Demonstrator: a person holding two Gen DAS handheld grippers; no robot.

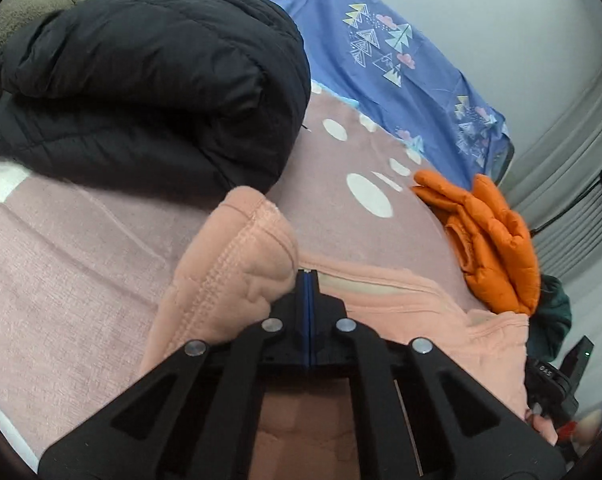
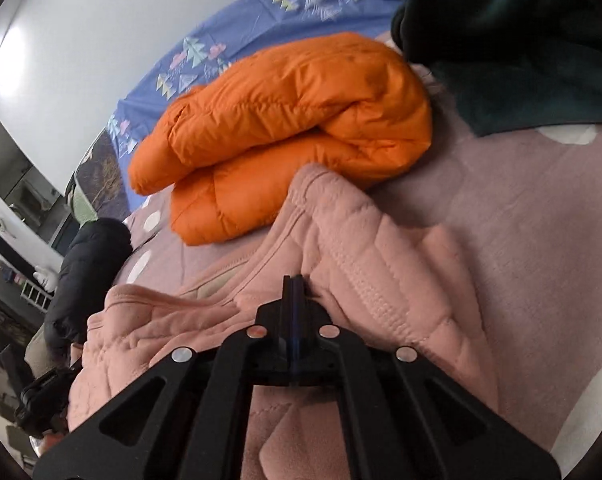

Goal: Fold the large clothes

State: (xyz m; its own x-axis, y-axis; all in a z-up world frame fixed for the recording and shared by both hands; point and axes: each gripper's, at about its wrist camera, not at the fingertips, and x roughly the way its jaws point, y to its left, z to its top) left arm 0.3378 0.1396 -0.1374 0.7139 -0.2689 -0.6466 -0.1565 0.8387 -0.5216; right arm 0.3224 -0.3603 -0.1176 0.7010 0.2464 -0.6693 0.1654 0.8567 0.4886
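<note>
Right now both tools are pinching the pink garment [image 1: 229,264] lying on the bed's mauve blanket [image 1: 69,248]. Left tool [image 1: 309,280], jaws pressed together, is gripping a stitched fold bunching up at its 10 o'clock. Right tool [image 2: 295,284], likewise clamped tight, is biting into a quilted fold rising at its 1 o'clock. An orange jacket [image 2: 285,128] is resting at 12 o'clock beyond it; a black jacket [image 1: 149,84] is sitting at the left tool's 11 o'clock.
</note>
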